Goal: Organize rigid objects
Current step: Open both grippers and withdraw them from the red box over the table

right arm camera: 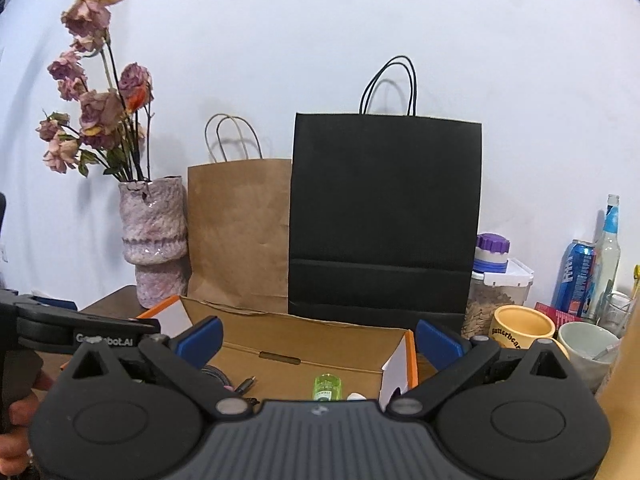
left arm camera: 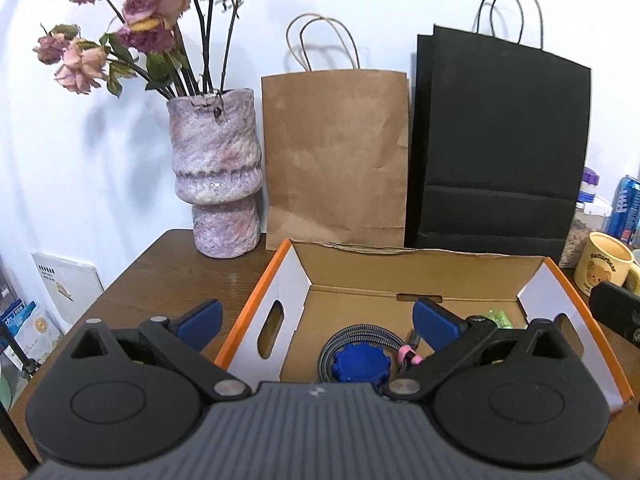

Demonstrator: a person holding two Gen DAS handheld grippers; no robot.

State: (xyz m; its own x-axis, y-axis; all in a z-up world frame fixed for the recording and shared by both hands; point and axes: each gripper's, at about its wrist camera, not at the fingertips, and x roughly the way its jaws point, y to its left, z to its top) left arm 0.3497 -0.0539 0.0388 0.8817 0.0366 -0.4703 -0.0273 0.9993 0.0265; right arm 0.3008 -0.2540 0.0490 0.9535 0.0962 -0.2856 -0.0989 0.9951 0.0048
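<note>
An open cardboard box [left arm camera: 288, 280] with orange edges and white end walls sits on the brown table. Inside lie a blue gear-shaped knob [left arm camera: 360, 366], a coiled braided cable [left arm camera: 340, 340], a pink clip [left arm camera: 408, 356] and a small green bottle [left arm camera: 498, 318]. My left gripper [left arm camera: 320, 320] is open over the box's left wall, with nothing between its blue pads. In the right wrist view my right gripper [right arm camera: 318, 340] is open above the box [right arm camera: 304, 344], empty too. The green bottle [right arm camera: 327, 387] and a cable plug [right arm camera: 246, 385] show below it. The other gripper [right arm camera: 80, 330] reaches in from the left.
A pink vase [left arm camera: 218, 176] with dried roses, a brown paper bag [left arm camera: 336, 152] and a black paper bag [left arm camera: 496, 148] stand against the wall behind the box. A yellow mug [right arm camera: 520, 326], a jar, a blue can, a glass bottle and a white bowl crowd the right.
</note>
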